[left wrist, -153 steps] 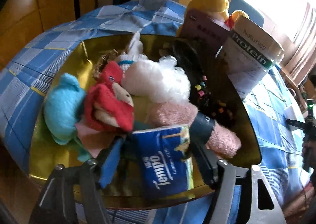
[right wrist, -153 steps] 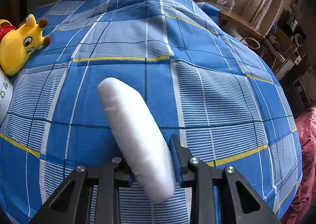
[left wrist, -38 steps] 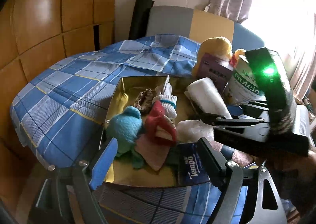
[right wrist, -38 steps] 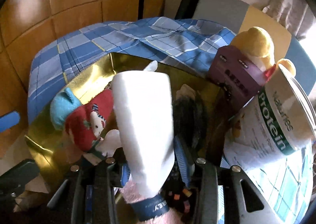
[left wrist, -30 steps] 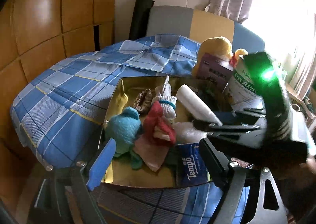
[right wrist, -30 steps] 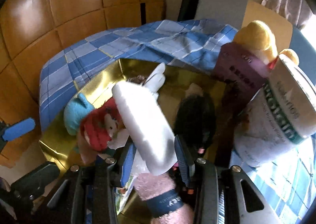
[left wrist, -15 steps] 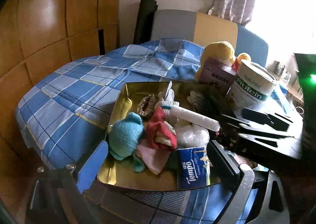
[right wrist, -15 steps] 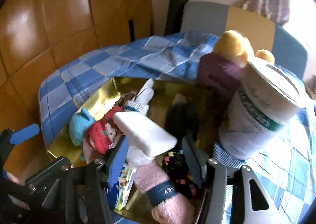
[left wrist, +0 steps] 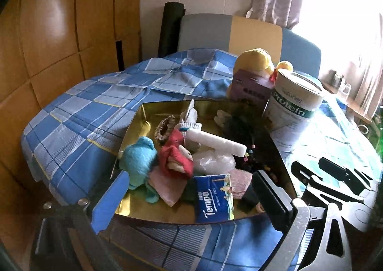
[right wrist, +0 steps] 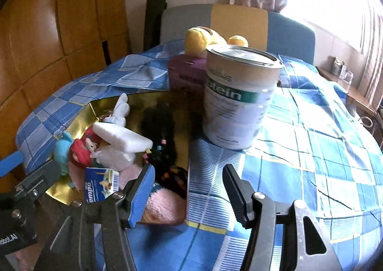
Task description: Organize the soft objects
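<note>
We note the gold tray (left wrist: 141,115) on the blue checked bed (left wrist: 79,113), heaped with soft things. The white foam bar (left wrist: 216,142) lies across the top of the pile, free of both grippers, one end by the red doll (left wrist: 176,159), the other jutting over dark beaded hair ties.

The left view alone shows the Tempo pack (left wrist: 213,196) face-on at the tray's near edge, the teal plush (left wrist: 140,159) beside it, and the right gripper's side at far right. Left gripper (left wrist: 191,199): jaws wide, nothing between.

The right view alone shows open bed beyond the Protein can (right wrist: 239,101), and a pink fuzzy piece (right wrist: 165,207) hanging over the tray's near corner. Right gripper (right wrist: 189,193): jaws part open, empty.
</note>
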Demonstrator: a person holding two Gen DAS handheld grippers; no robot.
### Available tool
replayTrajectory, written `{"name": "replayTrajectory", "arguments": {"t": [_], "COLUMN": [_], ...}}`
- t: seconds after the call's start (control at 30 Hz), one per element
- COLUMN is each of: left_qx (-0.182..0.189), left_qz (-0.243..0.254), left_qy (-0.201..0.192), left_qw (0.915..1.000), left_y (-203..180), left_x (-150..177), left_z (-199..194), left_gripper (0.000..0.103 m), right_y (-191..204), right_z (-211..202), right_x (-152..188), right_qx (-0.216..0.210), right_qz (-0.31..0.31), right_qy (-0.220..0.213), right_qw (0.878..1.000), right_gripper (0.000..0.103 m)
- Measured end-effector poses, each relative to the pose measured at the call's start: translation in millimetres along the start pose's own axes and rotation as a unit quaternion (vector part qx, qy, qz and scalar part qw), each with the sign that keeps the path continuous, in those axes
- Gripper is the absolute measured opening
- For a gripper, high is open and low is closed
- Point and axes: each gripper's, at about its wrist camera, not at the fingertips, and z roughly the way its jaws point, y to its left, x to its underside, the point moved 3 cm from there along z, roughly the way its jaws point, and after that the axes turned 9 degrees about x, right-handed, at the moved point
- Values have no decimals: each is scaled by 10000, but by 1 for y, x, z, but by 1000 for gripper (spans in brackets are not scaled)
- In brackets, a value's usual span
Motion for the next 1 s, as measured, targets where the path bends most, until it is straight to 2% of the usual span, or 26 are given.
{"name": "replayTrajectory", "arguments": {"t": [0.23, 1.0], "left_qx": [-193, -224], "left_qz": [7, -3], "left_qy": [-83, -45], "left_qw": [9998, 9997], "left_y": [0, 2], "left_x": [0, 2], "left_z": [-4, -4], "left_gripper": [103, 103], "right_y": [-4, 1], "right_z": [-1, -4], "right_x": [0, 2], "right_qx": [8, -28], "right_qz": [72, 30], "right_qy": [-23, -22], "right_qw": [10000, 10000], "right_gripper": [60, 60]}}
